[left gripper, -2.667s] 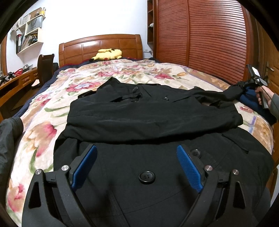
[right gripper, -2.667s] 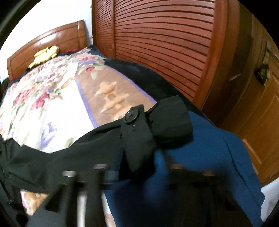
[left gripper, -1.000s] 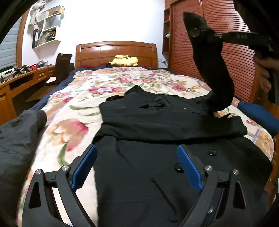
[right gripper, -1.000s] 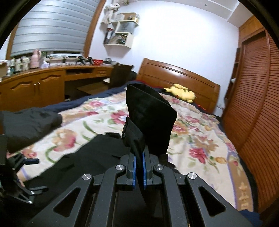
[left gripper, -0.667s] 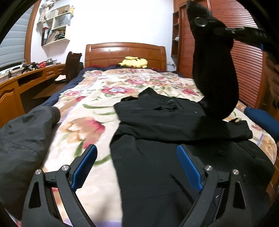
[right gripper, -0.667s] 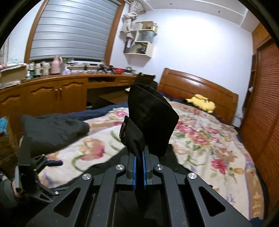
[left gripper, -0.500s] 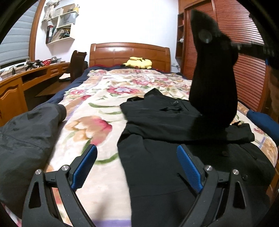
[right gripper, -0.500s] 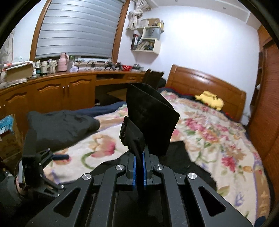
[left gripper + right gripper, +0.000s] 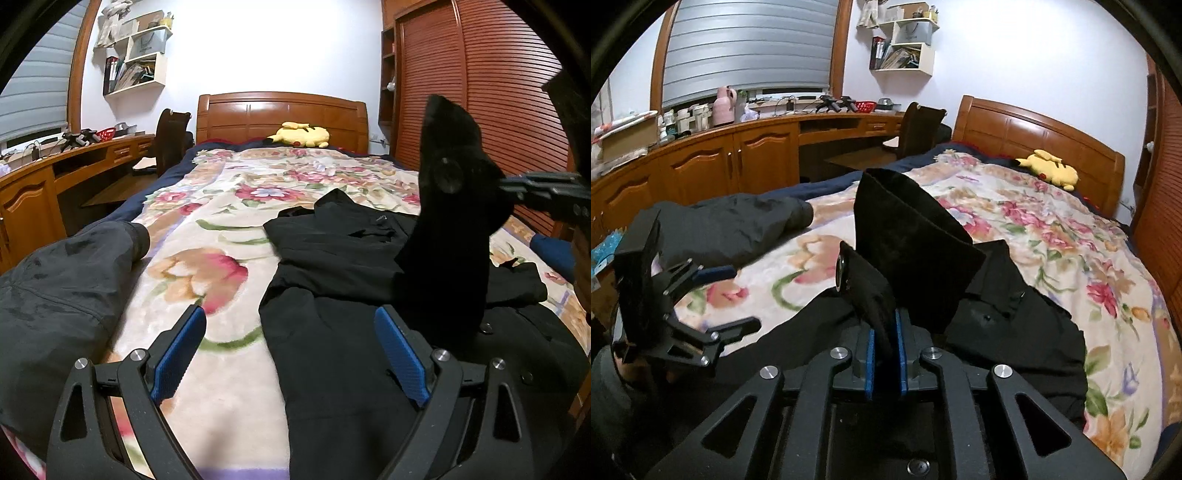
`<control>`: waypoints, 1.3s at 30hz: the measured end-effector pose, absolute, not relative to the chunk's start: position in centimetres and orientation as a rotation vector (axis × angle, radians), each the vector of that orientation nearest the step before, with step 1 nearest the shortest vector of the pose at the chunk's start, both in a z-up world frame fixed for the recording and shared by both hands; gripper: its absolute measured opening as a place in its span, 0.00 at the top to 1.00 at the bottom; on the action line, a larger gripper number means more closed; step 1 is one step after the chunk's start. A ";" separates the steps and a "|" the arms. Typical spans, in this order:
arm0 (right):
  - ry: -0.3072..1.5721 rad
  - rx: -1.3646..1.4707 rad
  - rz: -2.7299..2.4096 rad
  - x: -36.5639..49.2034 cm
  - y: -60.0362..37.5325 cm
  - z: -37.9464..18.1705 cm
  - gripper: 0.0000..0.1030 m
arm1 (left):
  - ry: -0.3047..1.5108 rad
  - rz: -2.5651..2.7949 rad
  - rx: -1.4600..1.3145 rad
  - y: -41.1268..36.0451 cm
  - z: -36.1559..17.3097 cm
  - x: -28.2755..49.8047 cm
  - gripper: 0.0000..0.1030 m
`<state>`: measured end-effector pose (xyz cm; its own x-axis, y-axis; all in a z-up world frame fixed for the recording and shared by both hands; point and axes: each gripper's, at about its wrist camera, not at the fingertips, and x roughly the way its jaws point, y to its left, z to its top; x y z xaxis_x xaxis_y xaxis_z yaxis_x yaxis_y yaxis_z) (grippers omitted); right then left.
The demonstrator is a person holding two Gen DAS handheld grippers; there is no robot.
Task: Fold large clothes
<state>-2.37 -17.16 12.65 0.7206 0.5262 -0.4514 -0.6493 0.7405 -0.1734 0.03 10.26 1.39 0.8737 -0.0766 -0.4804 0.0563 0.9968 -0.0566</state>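
Note:
A black coat (image 9: pixel 332 258) lies flat on the flowered bedspread (image 9: pixel 221 229), one sleeve folded across its chest. My right gripper (image 9: pixel 886 332) holds the other sleeve (image 9: pixel 908 240) by its buttoned cuff. The fabric stands up between the blue pads, and the jaws are opening. In the left wrist view that sleeve (image 9: pixel 454 221) hangs upright over the coat's right side from the right gripper (image 9: pixel 517 184). My left gripper (image 9: pixel 288 317) is open and holds nothing, low over the coat's left edge near the hem. It also shows at the left of the right wrist view as the left gripper (image 9: pixel 742 299).
A dark grey jacket (image 9: pixel 62 280) lies on the bed's left side. A yellow plush toy (image 9: pixel 299 134) sits by the wooden headboard (image 9: pixel 280 114). Slatted wardrobe doors (image 9: pixel 480 92) line the right, with a blue cloth (image 9: pixel 554 251) below them. A desk with cabinets (image 9: pixel 720 162) and a chair (image 9: pixel 919 125) stand left.
The right gripper has come down with the sleeve, and its pads have parted a little. The left gripper has shifted left, so the coat sits further right in its view.

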 end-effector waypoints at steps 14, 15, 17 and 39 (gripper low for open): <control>0.391 -0.290 0.684 -3.2 -18.1 11.4 0.38 | 0.475 -0.036 -0.113 13.2 1.9 -0.6 0.10; 0.400 -0.284 0.674 -3.2 -18.4 11.1 0.38 | 0.476 -0.037 -0.112 13.2 1.9 -0.6 0.10; 0.420 -0.281 0.647 -2.9 -19.0 10.4 0.38 | 0.482 -0.043 -0.105 13.1 1.9 -0.5 0.10; 0.576 -0.210 0.395 -2.8 -25.0 3.7 0.38 | 0.623 -0.208 -0.079 8.7 0.0 1.1 0.52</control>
